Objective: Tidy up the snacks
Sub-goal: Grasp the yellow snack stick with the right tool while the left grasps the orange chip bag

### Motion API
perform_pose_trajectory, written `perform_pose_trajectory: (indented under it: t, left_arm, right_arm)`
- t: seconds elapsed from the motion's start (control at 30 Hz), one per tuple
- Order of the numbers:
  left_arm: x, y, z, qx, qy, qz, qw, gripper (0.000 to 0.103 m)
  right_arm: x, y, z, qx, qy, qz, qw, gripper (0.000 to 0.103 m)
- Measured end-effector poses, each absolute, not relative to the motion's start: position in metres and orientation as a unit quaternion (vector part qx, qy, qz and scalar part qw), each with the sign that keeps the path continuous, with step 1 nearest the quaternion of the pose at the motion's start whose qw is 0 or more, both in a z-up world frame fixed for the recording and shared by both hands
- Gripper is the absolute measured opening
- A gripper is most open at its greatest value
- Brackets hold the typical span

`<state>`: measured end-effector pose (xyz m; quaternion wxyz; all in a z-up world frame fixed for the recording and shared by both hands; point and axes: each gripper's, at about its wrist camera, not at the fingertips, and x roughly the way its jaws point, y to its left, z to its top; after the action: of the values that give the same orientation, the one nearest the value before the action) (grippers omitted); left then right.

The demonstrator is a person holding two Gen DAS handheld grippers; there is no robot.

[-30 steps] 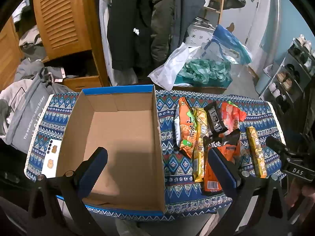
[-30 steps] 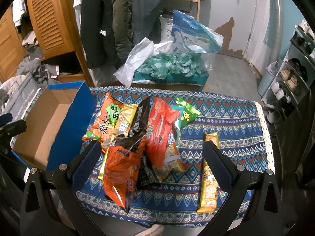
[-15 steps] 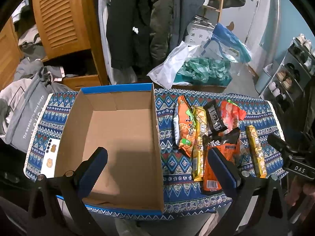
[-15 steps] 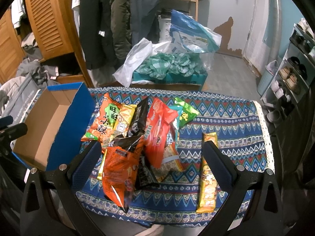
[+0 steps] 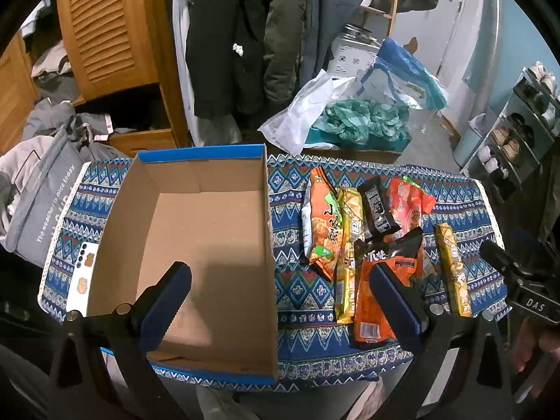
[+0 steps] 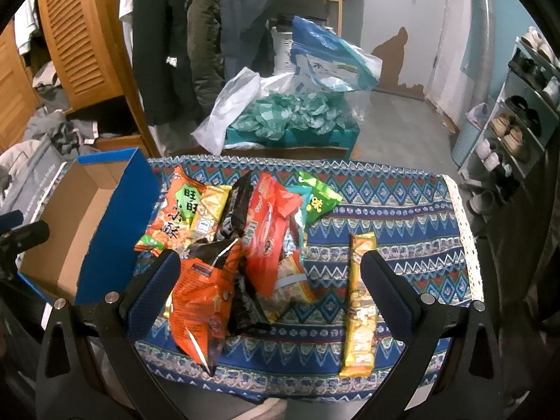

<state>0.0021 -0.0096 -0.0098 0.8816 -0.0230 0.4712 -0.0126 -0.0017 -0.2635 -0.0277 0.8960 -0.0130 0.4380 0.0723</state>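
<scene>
Both grippers are held spread wide w/ nothing between the pads. The left gripper (image 5: 280, 301) is poised above the near edge of the cardboard box (image 5: 196, 245), which is seen open-topped, blue outside, no snacks inside; one blue-padded finger is over the box floor, the other over the snack pile. The box is set on the left part of the patterned tablecloth (image 5: 301, 294). The right gripper (image 6: 269, 287) is hung over the snack pile, just right of the box. In the pile: an orange-green packet (image 6: 175, 217) nearest the box, a gold packet (image 6: 210, 213) partly under it, a black packet (image 6: 234, 206), a red packet (image 6: 266, 234) lying across the others, a green packet (image 6: 318, 199) at the far side, & an orange-black bag (image 6: 203, 290) at the near edge beside the right gripper's left finger. A long gold bar (image 6: 360, 308) is laid apart from the pile, close to the other finger. Hanging coats (image 6: 175, 42) & a shoe rack (image 6: 518, 115) are seen behind the table.
</scene>
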Motion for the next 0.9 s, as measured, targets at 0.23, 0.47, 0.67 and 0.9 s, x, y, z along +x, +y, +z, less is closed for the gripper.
perform_pose_trajectory:
  t: [0.23,0.47,0.67,0.9]
  left_arm:
    - [0.007,-0.023,-0.013,-0.014,0.47,-0.009,0.882,0.103]
    - [0.017,-0.041,-0.029,-0.034,0.507,-0.027,0.861,0.103]
    - [0.022,-0.059,-0.048,-0.062,0.53,-0.023,0.846,0.103]
    - [0.036,-0.084,-0.067,-0.051,0.535,-0.015,0.843,0.103]
  right_arm:
    - [-0.002,-0.279,-0.034,-0.01,0.443,0.059,0.894,0.101]
    - [0.003,-0.303,-0.042,-0.002,0.453,0.041,0.891,0.101]
    - [0.012,-0.331,-0.055,0.004,0.467,0.017,0.884,0.101]
    - [0.031,-0.358,-0.075,0.01,0.505,-0.003,0.863,0.101]
